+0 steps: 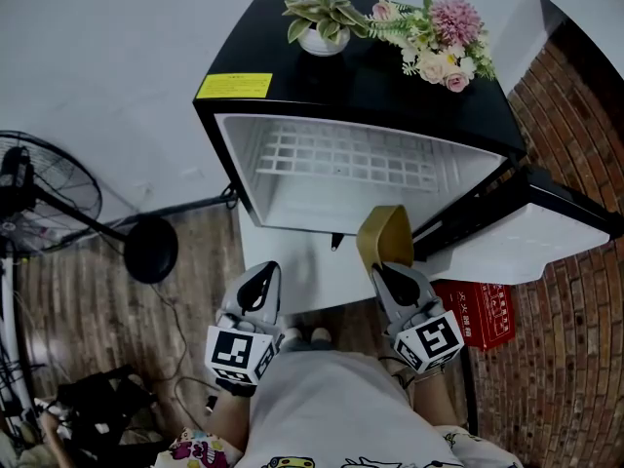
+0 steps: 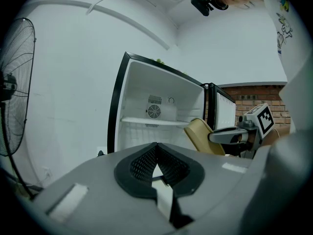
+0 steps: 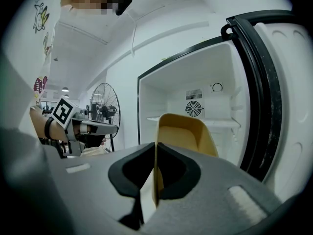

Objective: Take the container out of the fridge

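A tan open-topped container (image 1: 384,235) hangs in front of the open black mini fridge (image 1: 292,100); my right gripper (image 1: 392,273) is shut on its near wall. In the right gripper view the container (image 3: 183,133) rises from between the jaws, with the white fridge interior (image 3: 195,106) behind it. My left gripper (image 1: 258,286) is shut with nothing in it, to the left of the container and below the fridge opening. From the left gripper view the closed jaws point at the fridge (image 2: 156,116), and the container (image 2: 201,136) and right gripper (image 2: 234,137) show at the right.
The fridge door (image 1: 531,232) stands open to the right. A wire shelf (image 1: 341,159) sits inside. A potted plant (image 1: 322,22) and flowers (image 1: 439,42) rest on the fridge top. A standing fan (image 1: 58,203) is at left, a red crate (image 1: 483,315) at right.
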### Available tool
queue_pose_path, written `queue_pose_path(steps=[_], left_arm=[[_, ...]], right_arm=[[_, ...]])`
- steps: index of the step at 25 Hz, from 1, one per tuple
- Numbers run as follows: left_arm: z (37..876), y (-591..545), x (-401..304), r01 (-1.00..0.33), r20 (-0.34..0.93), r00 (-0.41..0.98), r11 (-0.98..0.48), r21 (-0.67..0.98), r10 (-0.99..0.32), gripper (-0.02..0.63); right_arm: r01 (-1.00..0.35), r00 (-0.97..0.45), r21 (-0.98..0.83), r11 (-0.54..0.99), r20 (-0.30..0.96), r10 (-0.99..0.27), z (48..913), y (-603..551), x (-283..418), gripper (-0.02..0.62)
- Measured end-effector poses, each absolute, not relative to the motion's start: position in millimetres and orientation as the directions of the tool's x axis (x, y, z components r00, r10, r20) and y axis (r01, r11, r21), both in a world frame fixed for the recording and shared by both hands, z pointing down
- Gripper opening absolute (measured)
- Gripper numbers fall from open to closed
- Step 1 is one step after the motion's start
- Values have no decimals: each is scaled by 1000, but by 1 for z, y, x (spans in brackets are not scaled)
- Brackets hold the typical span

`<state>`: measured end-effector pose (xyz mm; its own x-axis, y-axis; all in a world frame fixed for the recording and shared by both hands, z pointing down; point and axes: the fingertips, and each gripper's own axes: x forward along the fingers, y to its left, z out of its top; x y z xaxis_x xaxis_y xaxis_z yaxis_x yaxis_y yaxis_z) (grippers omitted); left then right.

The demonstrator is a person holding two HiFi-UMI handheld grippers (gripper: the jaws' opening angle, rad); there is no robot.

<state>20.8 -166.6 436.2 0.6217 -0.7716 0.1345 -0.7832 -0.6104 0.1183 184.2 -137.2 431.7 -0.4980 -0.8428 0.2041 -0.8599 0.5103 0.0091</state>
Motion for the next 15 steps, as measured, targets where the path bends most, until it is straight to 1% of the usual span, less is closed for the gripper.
queue_pose_path(steps=[15], left_arm=[[438, -168, 19, -796, 135, 605, -594, 115, -784, -2]], right_arm=[[-858, -502, 11, 514, 204, -841, 433, -138, 187, 17]])
